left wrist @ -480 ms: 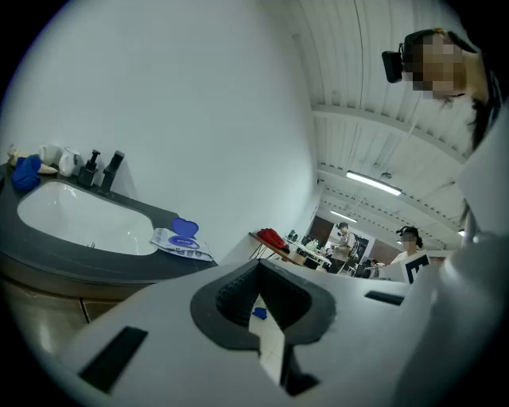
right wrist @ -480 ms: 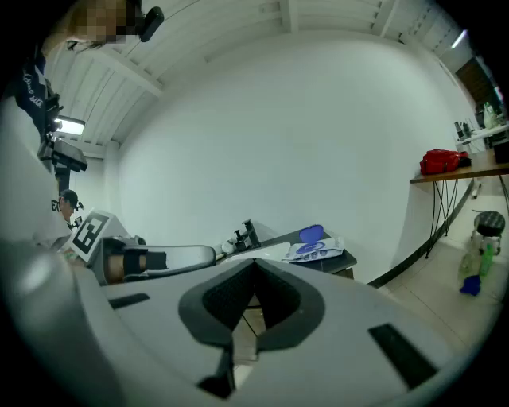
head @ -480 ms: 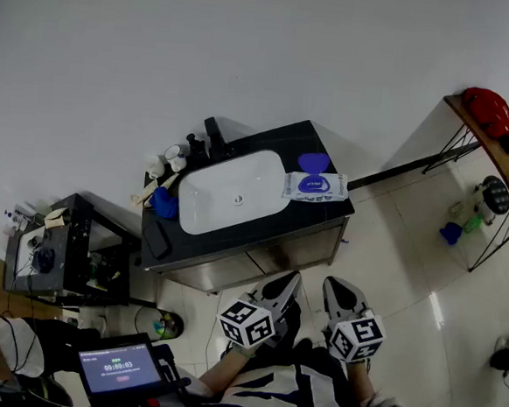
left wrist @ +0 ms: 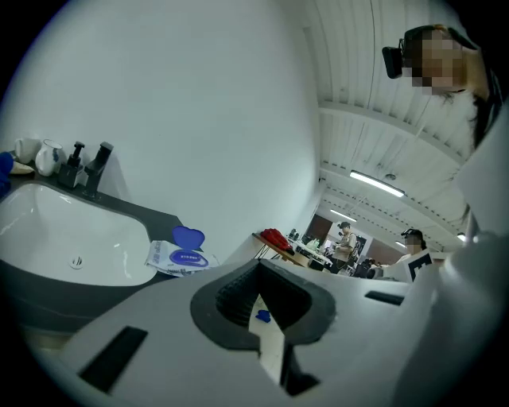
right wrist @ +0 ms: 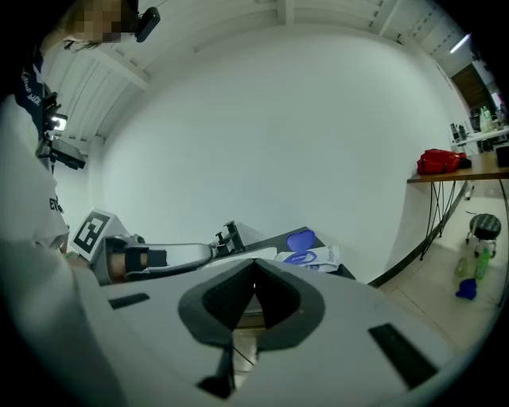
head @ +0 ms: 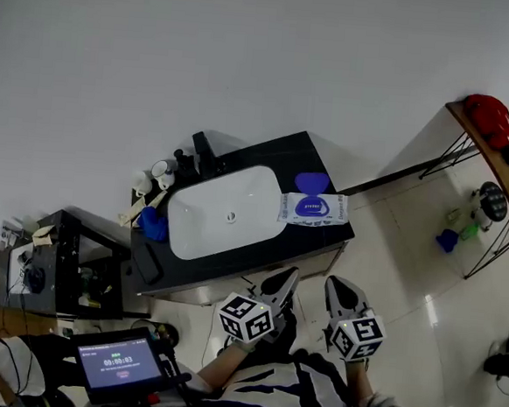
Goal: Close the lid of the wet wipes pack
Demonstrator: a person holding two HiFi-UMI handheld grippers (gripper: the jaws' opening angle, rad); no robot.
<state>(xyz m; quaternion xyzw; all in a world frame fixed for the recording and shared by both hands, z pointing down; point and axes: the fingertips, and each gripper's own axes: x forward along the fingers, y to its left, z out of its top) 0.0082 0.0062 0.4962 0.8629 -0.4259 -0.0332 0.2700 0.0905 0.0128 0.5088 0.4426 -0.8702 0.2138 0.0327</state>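
The wet wipes pack (head: 314, 210) lies flat on the right end of the black counter (head: 322, 234), beside the basin. Its blue heart-shaped lid (head: 312, 183) stands open at the far side of the pack. Both grippers hang low near the person's body, short of the counter and apart from the pack. My left gripper (head: 285, 281) is shut and empty, and my right gripper (head: 336, 288) is the same. In the left gripper view the pack (left wrist: 180, 259) and lid (left wrist: 188, 237) show beyond the shut left gripper (left wrist: 258, 277). The right gripper view shows the pack (right wrist: 312, 257) past the right gripper (right wrist: 254, 278).
A white basin (head: 223, 213) fills the counter's middle, with a black faucet (head: 203, 150), bottles and cups (head: 160, 173) behind it and a blue object (head: 153, 224) at its left. A black cart (head: 74, 272) stands left. A wooden shelf with a red bag (head: 491, 116) is right.
The head view has shifted a little, so the counter and cart sit slightly further left. Both grippers stay shut in about the same place, and the lid still stands open.
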